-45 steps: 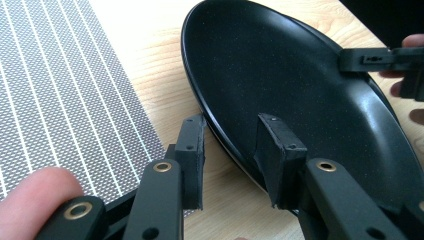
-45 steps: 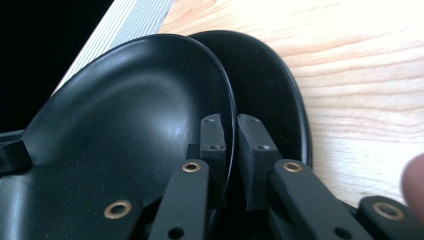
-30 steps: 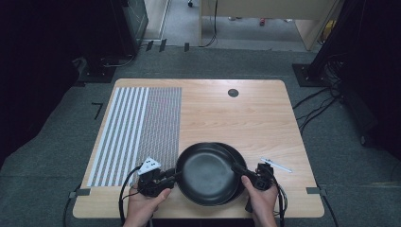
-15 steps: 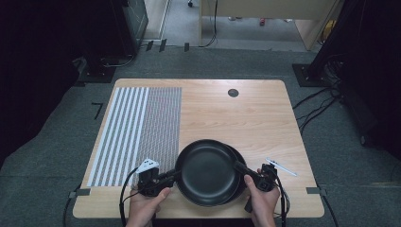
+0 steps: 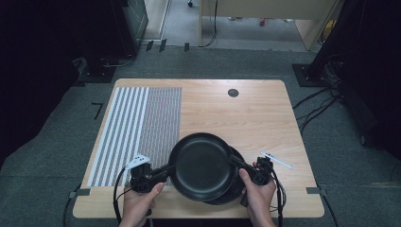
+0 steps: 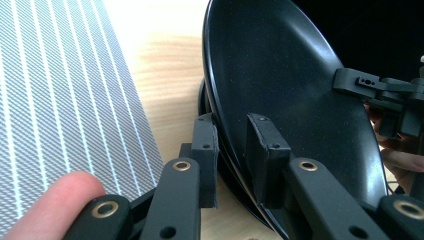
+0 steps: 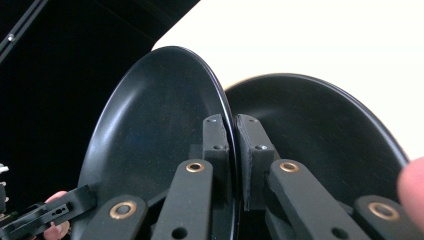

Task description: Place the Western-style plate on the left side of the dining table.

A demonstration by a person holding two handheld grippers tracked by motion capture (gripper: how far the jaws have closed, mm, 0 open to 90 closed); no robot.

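Two grippers lift the top black plate off a second one at the worktop's near edge.

The upper black plate is round, matte, finely speckled, with a shallow well and a thin raised rim; it sits slightly left of and above the lower black plate, whose rim peeks out at the right and near side. Both lie over the wooden worktop near its front edge, just right of the striped mat. The left gripper has its jaws narrowed onto the upper plate's left rim, one pad under it, the other on its inner face. The right gripper has its jaws nearly together, pinching the same plate's right rim; the lower plate lies behind it. A white pen lies near the worktop's right edge.
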